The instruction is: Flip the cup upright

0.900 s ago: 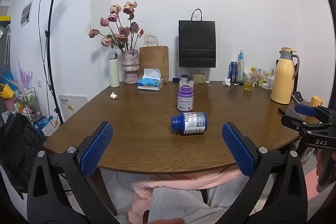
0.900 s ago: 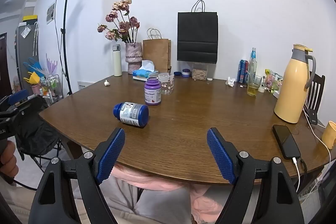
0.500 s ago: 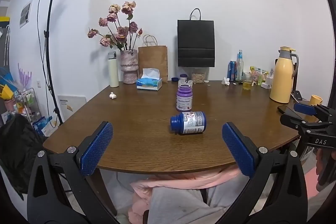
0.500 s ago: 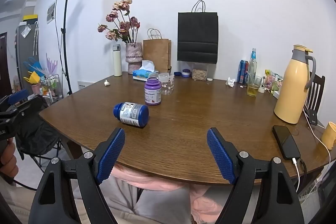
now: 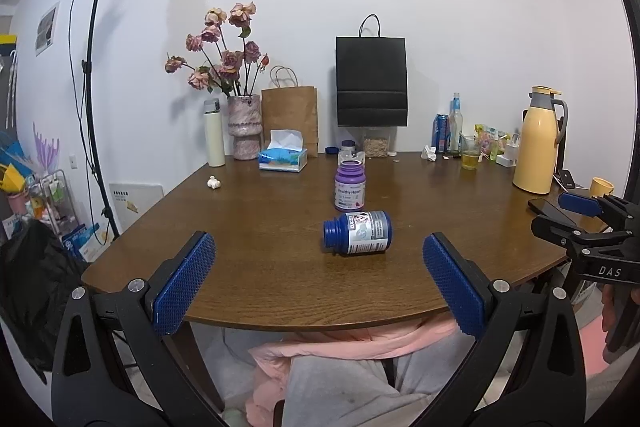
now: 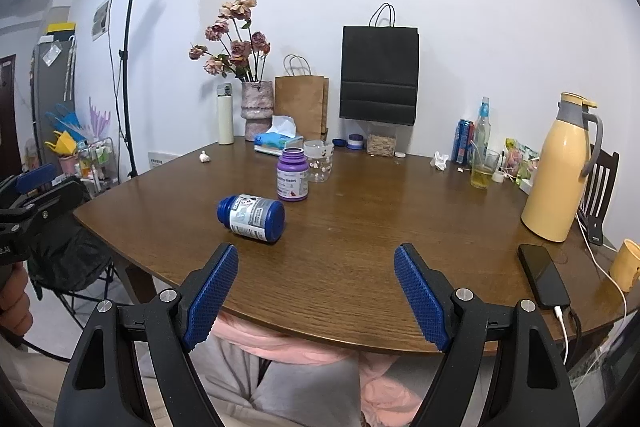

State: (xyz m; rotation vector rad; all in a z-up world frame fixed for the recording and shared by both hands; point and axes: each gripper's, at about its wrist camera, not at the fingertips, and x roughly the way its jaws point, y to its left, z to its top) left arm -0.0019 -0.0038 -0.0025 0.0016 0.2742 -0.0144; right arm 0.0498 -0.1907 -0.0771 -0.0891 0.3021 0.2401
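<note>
Holding both my left gripper and right gripper spread wide and empty at the near table edge, I see the blue bottle on its side mid-table. It may roll away if nudged, toward the purple bottle.

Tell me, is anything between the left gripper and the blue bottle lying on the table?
Nothing visible. Bare table lies between the open left gripper and the blue bottle. The purple bottle stands behind it.
</note>
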